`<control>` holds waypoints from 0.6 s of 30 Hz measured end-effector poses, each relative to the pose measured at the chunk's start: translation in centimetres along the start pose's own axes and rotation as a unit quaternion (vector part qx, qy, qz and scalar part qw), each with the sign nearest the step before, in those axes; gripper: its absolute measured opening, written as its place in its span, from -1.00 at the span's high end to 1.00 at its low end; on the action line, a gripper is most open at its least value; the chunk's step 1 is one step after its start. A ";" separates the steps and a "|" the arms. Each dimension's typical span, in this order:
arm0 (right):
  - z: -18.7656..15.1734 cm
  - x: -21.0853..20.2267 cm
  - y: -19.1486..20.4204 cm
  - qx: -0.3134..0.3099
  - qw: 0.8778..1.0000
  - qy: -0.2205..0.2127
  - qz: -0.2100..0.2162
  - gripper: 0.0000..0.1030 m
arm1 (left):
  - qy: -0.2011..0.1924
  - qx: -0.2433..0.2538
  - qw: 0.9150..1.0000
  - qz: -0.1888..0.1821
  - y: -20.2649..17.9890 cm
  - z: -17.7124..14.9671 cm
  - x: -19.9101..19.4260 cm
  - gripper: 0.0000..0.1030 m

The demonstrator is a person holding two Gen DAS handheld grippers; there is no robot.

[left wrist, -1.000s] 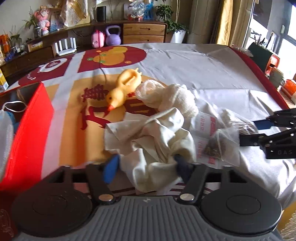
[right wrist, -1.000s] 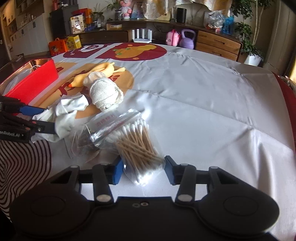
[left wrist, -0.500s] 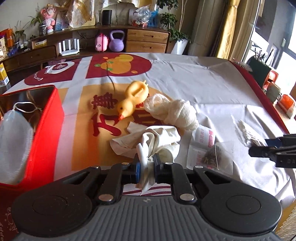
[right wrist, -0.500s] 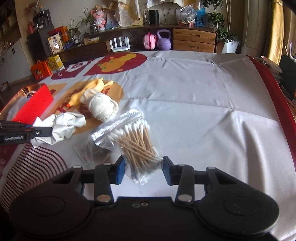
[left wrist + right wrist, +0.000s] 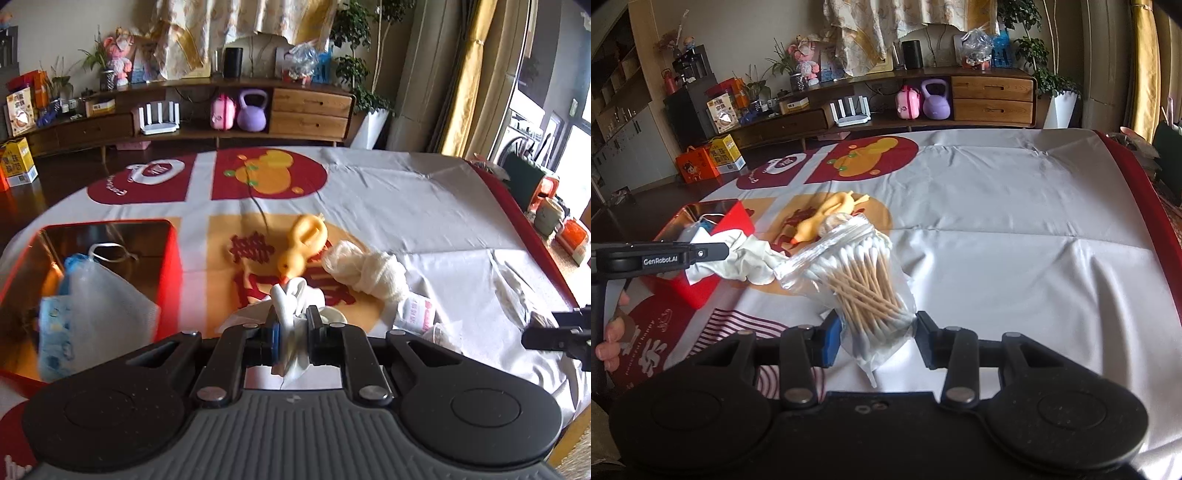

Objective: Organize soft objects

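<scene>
The left gripper (image 5: 291,334) is clamped on a crumpled off-white cloth (image 5: 291,306), its jaws having just closed onto it; the fabric is bunched into a narrow upright fold between the pads at lower centre of the left wrist view, its long axis running up the frame, with loose ends trailing below the pads. In the right wrist view that same cloth (image 5: 750,262) hangs off the gripper's tip at middle left, in front of the open red box (image 5: 701,291), which holds a white mesh bag (image 5: 99,314). The right gripper (image 5: 877,334) grips a clear zip bag of wooden cotton swabs (image 5: 864,284) at centre frame; the pads press its lower end, the swab sticks run upward leaning left, and the sealed strip points to the upper left. Behind it, on the printed white tablecloth (image 5: 1015,229), lies a yellow rubber chicken toy (image 5: 301,251), its long axis diagonal, red beak toward the lower left. Just right of it sits a knotted cream gauze bundle (image 5: 369,271), and small sachets (image 5: 417,310) lie near its lower right.
</scene>
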State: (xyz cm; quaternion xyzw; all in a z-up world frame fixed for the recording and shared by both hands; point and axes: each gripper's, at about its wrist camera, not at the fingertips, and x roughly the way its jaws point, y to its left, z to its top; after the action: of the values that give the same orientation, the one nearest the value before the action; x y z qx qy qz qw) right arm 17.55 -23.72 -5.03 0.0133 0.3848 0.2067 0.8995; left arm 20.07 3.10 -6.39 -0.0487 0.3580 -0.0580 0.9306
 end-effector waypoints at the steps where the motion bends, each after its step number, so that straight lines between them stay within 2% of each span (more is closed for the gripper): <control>1: 0.0 -0.2 0.4 -0.002 1.000 -0.001 0.001 0.20 | -0.002 -0.004 1.000 0.000 0.3 0.1 -0.4 0.74; 13: 1.4 -2.1 5.3 -0.048 0.999 -0.006 0.004 0.20 | -0.038 -0.013 0.999 -0.002 1.9 1.2 -5.0 0.74; 18: 1.3 -2.8 5.9 -0.050 0.999 -0.013 0.010 0.20 | -0.015 -0.006 1.000 -0.014 2.2 0.2 -4.9 0.74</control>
State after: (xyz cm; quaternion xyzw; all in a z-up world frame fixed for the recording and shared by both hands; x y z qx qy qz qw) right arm 14.61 -19.18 -1.11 -0.0255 0.3619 0.2348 0.9018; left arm 16.81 5.96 -3.28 -0.0602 0.3435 -0.0680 0.9348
